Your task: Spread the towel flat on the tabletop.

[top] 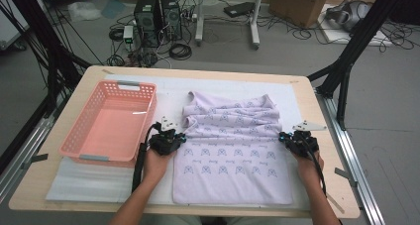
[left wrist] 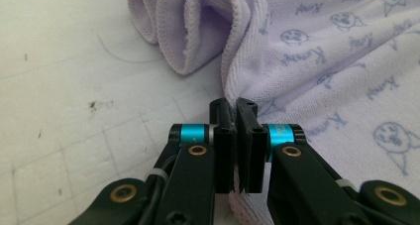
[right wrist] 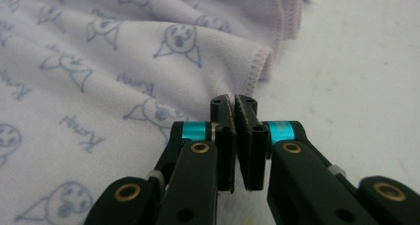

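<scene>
Lilac terry towel (top: 233, 160) with a blue printed pattern of small faces and script, spread on white padding (top: 74, 180) over a pale wooden table (top: 317, 116), just right of a pink plastic basket (top: 111, 121) with perforated walls. Near half flat and smooth, reaching almost to the table's front edge; far half bunched into several rumpled folds across the width. Left gripper (top: 168, 140) at the towel's left edge, level with the start of the folds, held in the left hand (top: 156, 163) with a black cable trailing back along the forearm. Jaws pressed together on the towel's hem, seen close in the left gripper view: left gripper (left wrist: 236, 106) pinching a thin strip of the cloth (left wrist: 317, 61) between its black pads, a loose rolled fold lying just beyond on the padding. Right gripper (top: 297, 140) at the opposite edge, roughly level with the left one, gripped by the right hand (top: 309, 168), grey three-cornered plate on top. Right gripper (right wrist: 234, 103) likewise clamped shut on the towel's stitched edge (right wrist: 148, 61), cloth caught between the pads, bare white padding off to the right. Basket empty, touching neither gripper. Beyond the table, grey floor with computer towers (top: 158, 17), tangled cables and a cardboard box (top: 304, 2).
</scene>
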`<act>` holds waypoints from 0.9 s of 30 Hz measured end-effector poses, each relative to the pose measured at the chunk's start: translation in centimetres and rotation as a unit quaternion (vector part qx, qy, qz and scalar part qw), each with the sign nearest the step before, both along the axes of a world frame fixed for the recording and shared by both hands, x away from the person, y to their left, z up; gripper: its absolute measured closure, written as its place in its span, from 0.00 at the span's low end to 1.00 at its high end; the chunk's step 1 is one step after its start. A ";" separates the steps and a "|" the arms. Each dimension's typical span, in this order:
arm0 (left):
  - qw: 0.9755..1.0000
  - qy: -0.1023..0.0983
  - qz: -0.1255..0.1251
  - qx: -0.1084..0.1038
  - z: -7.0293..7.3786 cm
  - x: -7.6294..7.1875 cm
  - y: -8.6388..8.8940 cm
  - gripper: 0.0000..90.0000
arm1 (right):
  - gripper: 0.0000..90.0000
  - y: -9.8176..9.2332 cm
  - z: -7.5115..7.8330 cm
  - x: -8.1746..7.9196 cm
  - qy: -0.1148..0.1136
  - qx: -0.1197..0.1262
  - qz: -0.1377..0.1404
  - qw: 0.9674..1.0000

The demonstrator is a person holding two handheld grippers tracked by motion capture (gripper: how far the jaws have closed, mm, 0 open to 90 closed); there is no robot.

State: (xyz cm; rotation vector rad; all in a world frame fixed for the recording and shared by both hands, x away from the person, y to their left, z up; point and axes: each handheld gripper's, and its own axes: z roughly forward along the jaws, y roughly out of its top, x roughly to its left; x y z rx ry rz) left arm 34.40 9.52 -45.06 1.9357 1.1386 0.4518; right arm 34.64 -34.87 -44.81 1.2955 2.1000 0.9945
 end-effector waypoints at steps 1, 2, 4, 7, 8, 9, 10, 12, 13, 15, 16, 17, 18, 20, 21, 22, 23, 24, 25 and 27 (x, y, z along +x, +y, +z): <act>1.000 0.001 0.001 -0.003 0.0 -0.1 0.0 0.88 | 0.94 0.1 -0.1 0.0 0.003 0.002 -0.003 1.000; 1.000 0.012 -0.005 -0.017 0.0 -0.2 0.2 0.77 | 0.89 0.2 -0.2 0.0 0.003 -0.001 -0.003 1.000; 0.999 0.017 -0.019 -0.028 0.0 -0.8 0.6 0.61 | 0.80 0.3 0.0 -0.6 0.000 -0.001 0.000 1.000; 0.999 0.019 -0.035 -0.037 0.0 -2.3 1.3 0.54 | 0.75 -0.2 0.5 -1.9 -0.005 0.015 0.017 1.000; 0.998 0.021 -0.037 -0.038 0.0 -2.7 1.4 0.53 | 0.74 -0.4 0.6 -2.4 -0.003 0.027 0.024 0.999; 0.998 0.029 -0.045 -0.037 0.0 -3.0 1.5 0.53 | 0.73 -0.5 0.7 -2.8 -0.002 0.031 0.029 0.999; 0.998 0.031 -0.046 -0.039 0.1 -3.2 1.5 0.51 | 0.72 -0.5 0.8 -3.5 -0.004 0.036 0.036 0.999; 0.998 0.025 -0.051 -0.034 0.0 -4.1 1.5 0.51 | 0.70 -0.4 0.9 -4.5 -0.001 0.038 0.046 0.998; 0.998 0.019 -0.052 -0.031 -0.1 -4.5 1.6 0.50 | 0.69 -0.2 0.9 -5.2 0.002 0.033 0.050 0.998; 0.998 0.020 -0.050 -0.036 -0.1 -5.0 1.7 0.50 | 0.67 -0.1 0.8 -5.9 0.003 0.025 0.054 0.998; 0.998 0.020 -0.050 -0.036 -0.1 -5.2 1.8 0.50 | 0.66 -0.1 0.8 -6.3 0.004 0.024 0.053 0.998; 0.998 0.019 -0.051 -0.036 -0.1 -5.5 1.8 0.49 | 0.65 -0.1 0.8 -6.6 0.004 0.026 0.052 0.998; 0.998 0.020 -0.051 -0.039 -0.1 -5.8 1.7 0.49 | 0.65 -0.2 0.7 -6.9 0.004 0.031 0.050 0.998; 0.998 0.021 -0.055 -0.038 -0.1 -6.5 1.7 0.49 | 0.64 -0.1 0.4 -7.5 0.006 0.032 0.050 0.998; 0.997 0.021 -0.058 -0.036 -0.1 -6.9 1.6 0.49 | 0.64 0.0 0.4 -7.8 0.007 0.030 0.051 0.998; 0.997 0.020 -0.060 -0.035 -0.1 -7.5 1.6 0.49 | 0.63 0.2 0.3 -8.2 0.009 0.024 0.054 0.998; 0.997 0.021 -0.060 -0.037 -0.1 -7.8 1.5 0.49 | 0.62 0.4 0.2 -8.7 0.012 0.017 0.056 0.998; 0.997 0.020 -0.061 -0.036 -0.1 -8.3 1.5 0.49 | 0.61 0.4 0.2 -8.9 0.010 0.017 0.056 0.998; 0.997 0.018 -0.060 -0.034 -0.1 -8.7 1.5 0.49 | 0.60 0.5 0.0 -9.3 0.011 0.015 0.055 0.998; 0.998 0.016 -0.059 -0.032 -0.2 -9.5 1.5 0.49 | 0.58 0.8 -0.2 -10.0 0.013 0.006 0.046 0.999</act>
